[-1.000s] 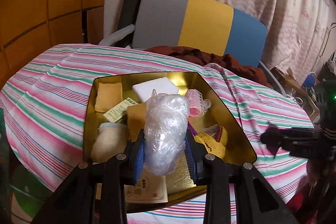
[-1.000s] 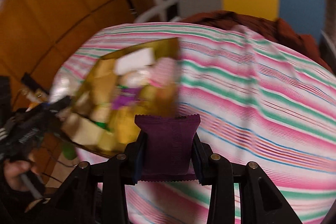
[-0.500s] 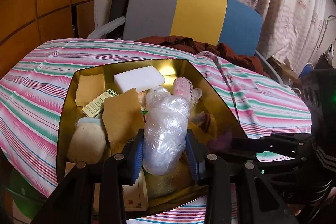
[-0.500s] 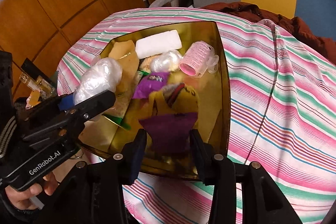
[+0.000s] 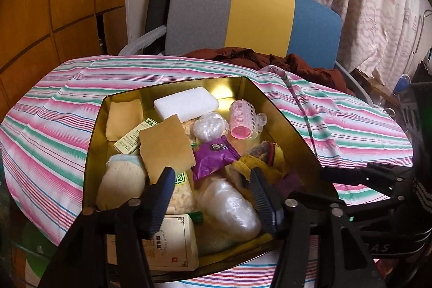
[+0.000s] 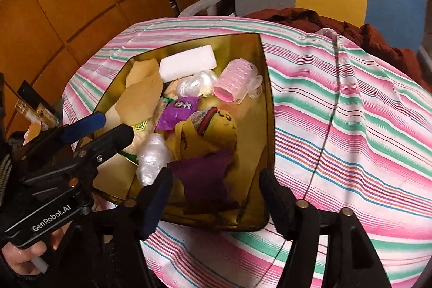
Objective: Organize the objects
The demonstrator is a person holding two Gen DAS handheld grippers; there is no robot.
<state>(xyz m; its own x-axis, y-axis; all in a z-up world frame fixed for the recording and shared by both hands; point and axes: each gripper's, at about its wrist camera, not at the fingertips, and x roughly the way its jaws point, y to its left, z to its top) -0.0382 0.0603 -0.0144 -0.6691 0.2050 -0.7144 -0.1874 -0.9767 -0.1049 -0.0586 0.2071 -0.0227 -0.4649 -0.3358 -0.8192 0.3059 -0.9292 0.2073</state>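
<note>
Left claw spread wide and empty above clear plastic bundle lying in gold tin, right claw wide open, empty, over dark purple packet in tin's near corner, striped bench

Tin: near rim hidden behind left gripper in the left view, and partly behind right gripper in the right view. Cream box: print too small to read, left part covered by a finger. Dark purple packet: blurred in the right view, nearly all hidden behind the yellow cloth in the left. Hand: cut off by the frame edge. Bench: near edge out of frame in both views. Items under the card: cannot tell.
</note>
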